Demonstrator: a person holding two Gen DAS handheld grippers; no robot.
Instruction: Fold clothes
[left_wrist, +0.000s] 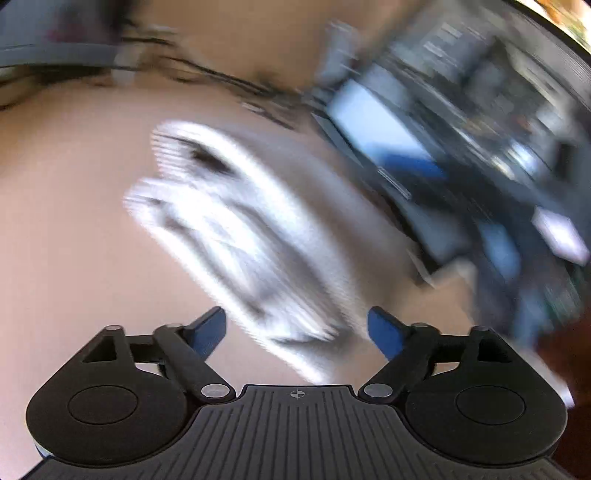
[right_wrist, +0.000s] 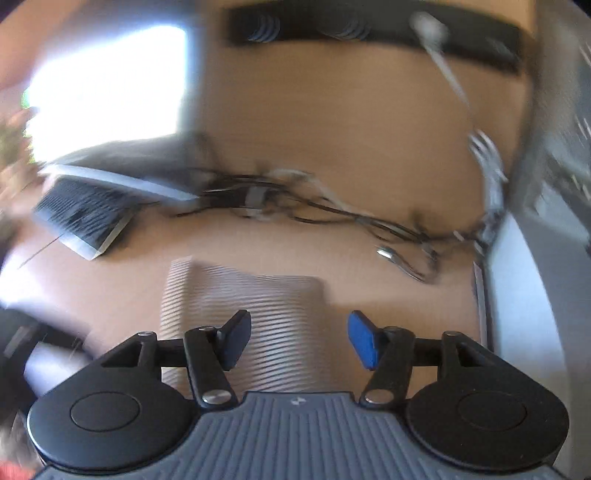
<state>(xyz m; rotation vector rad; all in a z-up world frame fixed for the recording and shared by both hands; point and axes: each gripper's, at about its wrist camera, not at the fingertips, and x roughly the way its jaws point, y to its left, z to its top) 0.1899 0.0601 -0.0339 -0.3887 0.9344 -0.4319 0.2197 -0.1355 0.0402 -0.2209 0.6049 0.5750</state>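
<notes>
Jaws on both tools stand spread apart, nothing between the blue pads. Left gripper (left_wrist: 296, 332) points at a grey-and-white finely striped cloth garment (left_wrist: 236, 236), which lies bunched in a long heap running from centre frame down to just ahead of the pads. Right gripper (right_wrist: 299, 339) sits over what looks like the same striped fabric (right_wrist: 243, 317), seen flat and rectangular at lower centre, partly hidden under the tool body.

Both views are heavily motion-smeared; edges, hems and fold lines cannot be read.

Garment rests on a tan wooden tabletop (left_wrist: 74, 221). Beyond it, right wrist view: a tangle of thin black cables (right_wrist: 332, 210) across mid-frame and an open silver laptop with dark keyboard (right_wrist: 85, 210) at left. Left wrist view: dark blurred equipment with a pale blue screen (left_wrist: 376, 125) at upper right, close to the garment's far side.

Judgement on the step: this looks like the reach for a grasp, 2 empty tools closing in on the cloth.
- Slow down first; at this blur a corner cannot be picked reliably.
- Aim each tool at a separate edge or corner, not the bunched middle.
- Pinch 1 layer only, low to the table.
- Keep the lift away from the cables, which could snag the cloth.
</notes>
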